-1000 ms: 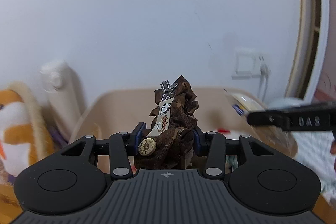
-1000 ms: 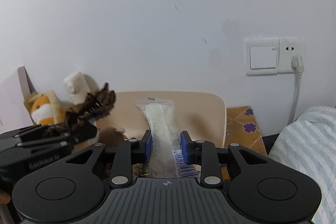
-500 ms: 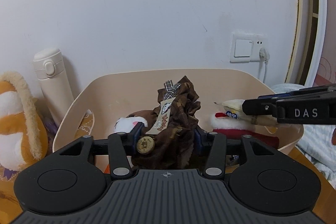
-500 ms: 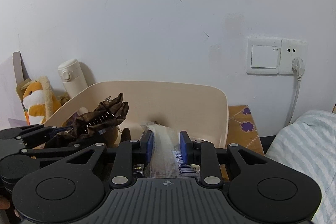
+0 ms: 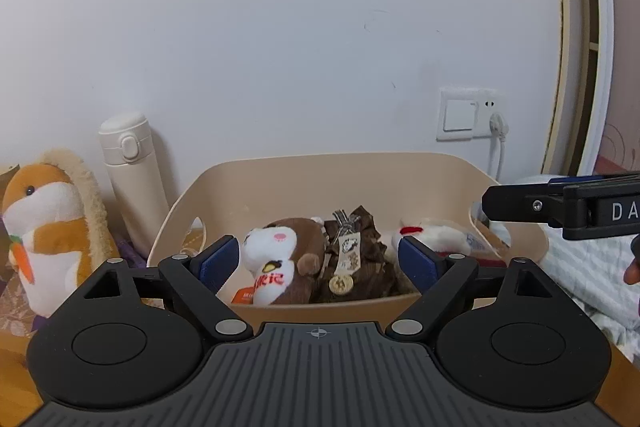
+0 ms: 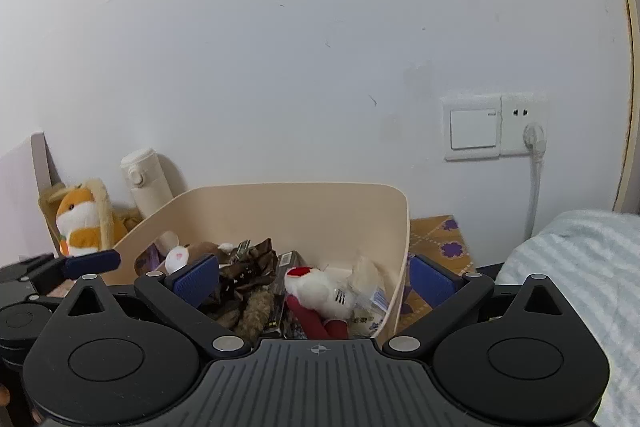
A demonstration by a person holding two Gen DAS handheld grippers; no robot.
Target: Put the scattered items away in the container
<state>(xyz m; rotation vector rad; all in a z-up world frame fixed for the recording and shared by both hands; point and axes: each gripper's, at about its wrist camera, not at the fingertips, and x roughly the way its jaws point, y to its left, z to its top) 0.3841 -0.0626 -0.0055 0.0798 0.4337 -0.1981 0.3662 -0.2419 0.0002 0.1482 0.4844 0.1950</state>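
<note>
A beige plastic bin (image 5: 320, 171) (image 6: 304, 203) stands against the white wall. Inside it lie a brown crumpled pouch (image 5: 354, 263) (image 6: 248, 273) with a tag and coin charm, a brown-and-white plush (image 5: 280, 255), a white plush with red (image 6: 320, 291) and a clear wrapped packet (image 6: 370, 289). My left gripper (image 5: 320, 263) hangs at the bin's near rim, its jaws opening, pads clear of the pouch. My right gripper (image 6: 314, 281) is over the bin's right part, jaws opening wide, nothing pressed between them.
A cream thermos (image 5: 134, 179) (image 6: 146, 183) and an orange hamster plush (image 5: 48, 227) (image 6: 82, 223) stand left of the bin. A wall switch and socket with a plugged cord (image 6: 494, 131) are at right. Striped bedding (image 6: 576, 287) lies to the right.
Both grippers let go: the brown pouch dropped from the left jaws and the wrapped packet from the right into the bin. Both pulled back from the bin, jaws spread wide.
</note>
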